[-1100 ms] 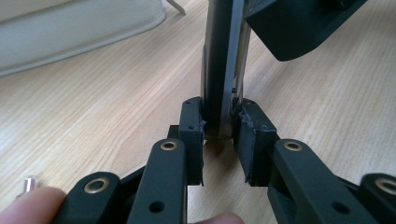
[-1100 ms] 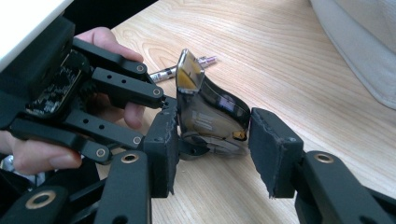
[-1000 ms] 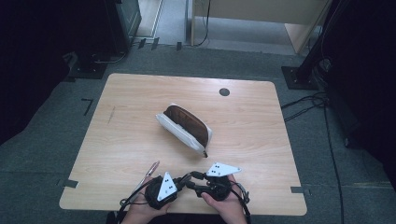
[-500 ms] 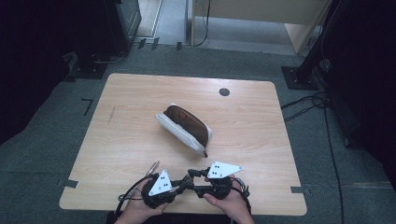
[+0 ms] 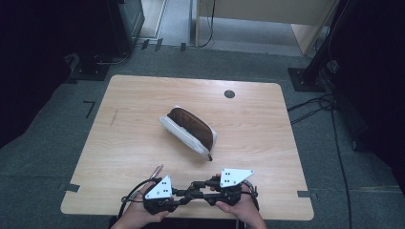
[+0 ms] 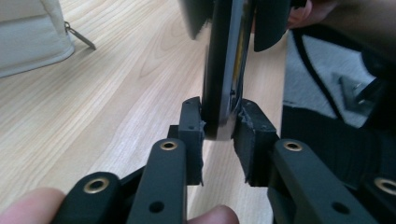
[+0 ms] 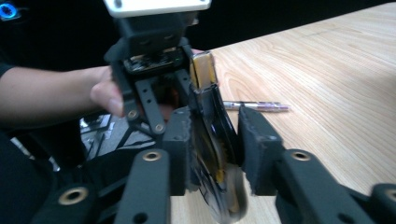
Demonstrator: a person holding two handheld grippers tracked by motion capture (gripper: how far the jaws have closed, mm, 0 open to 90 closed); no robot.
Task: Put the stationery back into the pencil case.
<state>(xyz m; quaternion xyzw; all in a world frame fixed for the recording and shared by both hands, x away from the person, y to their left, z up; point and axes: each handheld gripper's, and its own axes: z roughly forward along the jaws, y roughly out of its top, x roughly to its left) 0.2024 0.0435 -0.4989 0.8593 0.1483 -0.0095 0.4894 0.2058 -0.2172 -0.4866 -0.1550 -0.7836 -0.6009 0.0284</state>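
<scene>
now, dark flat object (image 6: 224, 70) between both hand-held grippers

The table (image 5: 143, 119) is pale, matt wood grain. The pouch (image 5: 188, 129) looks like soft white and brown cloth. The black object (image 6: 224, 70) between the jaws is glossy.

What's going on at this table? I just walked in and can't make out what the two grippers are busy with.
A person holds a gripper in each hand at the near edge of the wooden table. Between the left gripper and the right gripper is a thin, dark, flat object, gripped from both ends; the right jaws have just been closing on it. What it is I cannot tell. A white pouch with a brown top lies untouched mid-table, and a pen lies beside the left hand.
</scene>
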